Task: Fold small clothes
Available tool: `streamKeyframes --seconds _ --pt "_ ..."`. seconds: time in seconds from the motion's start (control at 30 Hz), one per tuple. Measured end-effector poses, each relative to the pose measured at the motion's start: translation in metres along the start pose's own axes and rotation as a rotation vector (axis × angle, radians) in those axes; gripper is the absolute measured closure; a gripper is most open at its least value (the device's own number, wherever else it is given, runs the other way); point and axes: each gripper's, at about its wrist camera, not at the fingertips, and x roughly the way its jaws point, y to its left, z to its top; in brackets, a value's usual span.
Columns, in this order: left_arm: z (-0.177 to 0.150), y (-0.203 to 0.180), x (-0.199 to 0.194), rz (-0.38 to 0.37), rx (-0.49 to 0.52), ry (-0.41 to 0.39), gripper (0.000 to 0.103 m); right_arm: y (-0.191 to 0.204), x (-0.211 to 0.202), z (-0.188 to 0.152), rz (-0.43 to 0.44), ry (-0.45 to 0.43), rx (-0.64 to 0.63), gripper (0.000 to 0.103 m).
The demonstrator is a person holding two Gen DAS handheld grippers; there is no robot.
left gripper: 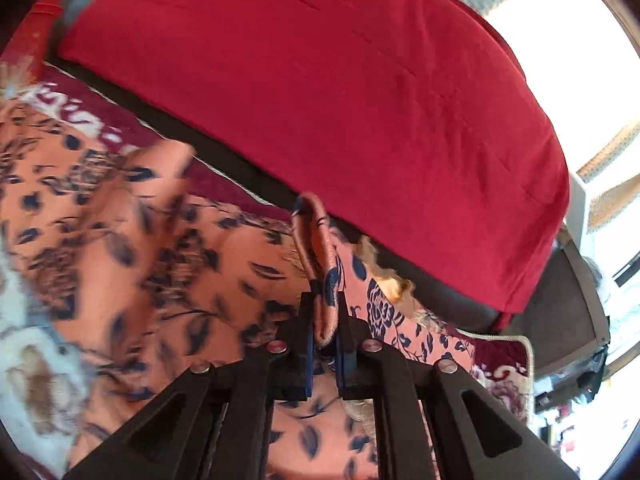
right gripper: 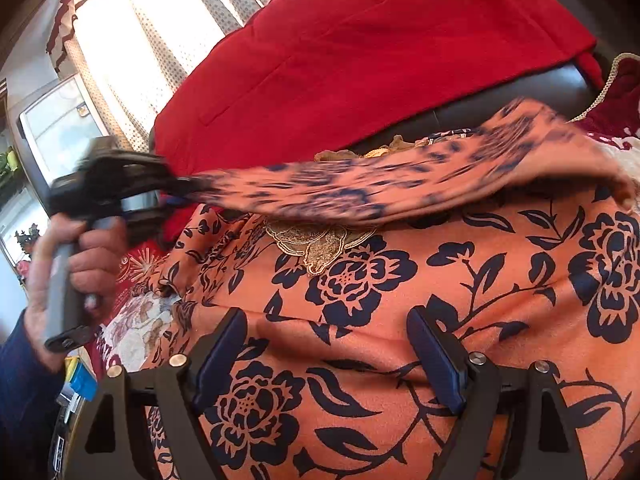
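An orange garment (right gripper: 400, 300) with dark blue flowers lies spread over the seat. My left gripper (left gripper: 325, 308) is shut on a narrow fold of its edge (left gripper: 320, 248), which stands up between the blue pads. In the right wrist view that same left gripper (right gripper: 176, 194), held by a hand (right gripper: 92, 256), pulls a strip of the garment (right gripper: 400, 184) stretched and blurred across the cloth toward the left. My right gripper (right gripper: 332, 356) rests low over the flat part of the garment, jaws wide apart, with nothing pinched between its pads.
A red cushion (left gripper: 340, 80) leans on the dark leather sofa back (right gripper: 540, 92) just behind the garment. A maroon patterned cover with cord trim (left gripper: 504, 360) lies under the garment. Bright curtained windows (right gripper: 160, 40) and a screen (right gripper: 60, 120) stand beyond.
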Motion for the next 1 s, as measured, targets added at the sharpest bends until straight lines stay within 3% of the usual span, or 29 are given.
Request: streamKeyframes --seconds 0.07,0.17,0.37,0.43,0.47,0.53,0.63,0.73,0.77,0.8,0.9,1.0 --pt "-0.008 0.016 0.016 0.082 0.02 0.047 0.095 0.0 0.0 0.0 -0.001 0.003 -0.002 0.018" --pt "-0.022 0.04 0.048 0.143 -0.02 0.149 0.094 0.0 0.0 0.0 0.0 0.003 -0.001 0.018" --pt "-0.026 0.05 0.041 0.12 -0.035 0.137 0.09 0.001 0.0 0.006 -0.014 0.044 0.012 0.018" --pt "-0.027 0.055 0.04 0.117 -0.028 0.136 0.088 -0.001 -0.007 0.02 0.013 0.081 0.083 0.018" --pt "-0.028 0.056 0.04 0.117 -0.012 0.131 0.088 -0.005 -0.018 0.034 0.076 0.051 0.137 0.018" --pt "-0.029 0.056 0.04 0.117 0.008 0.121 0.088 -0.01 -0.031 0.059 0.102 -0.01 0.155 0.018" --pt "-0.029 0.059 0.035 0.107 0.012 0.117 0.088 -0.045 -0.032 0.105 0.082 -0.061 0.199 0.009" --pt "-0.028 0.061 0.035 0.089 -0.005 0.124 0.088 -0.124 0.003 0.121 0.004 0.07 0.421 0.011" --pt "-0.029 0.059 0.039 0.083 -0.004 0.125 0.088 -0.156 0.01 0.115 -0.048 0.12 0.545 0.021" --pt "-0.029 0.058 0.04 0.08 0.001 0.124 0.088 -0.175 0.008 0.111 0.0 0.109 0.631 0.021" --pt "-0.03 0.059 0.039 0.077 0.025 0.111 0.088 -0.179 -0.003 0.136 0.031 0.074 0.596 0.019" --pt "-0.032 0.058 0.036 0.083 0.04 0.098 0.087 -0.188 0.015 0.167 0.102 0.074 0.551 0.019"
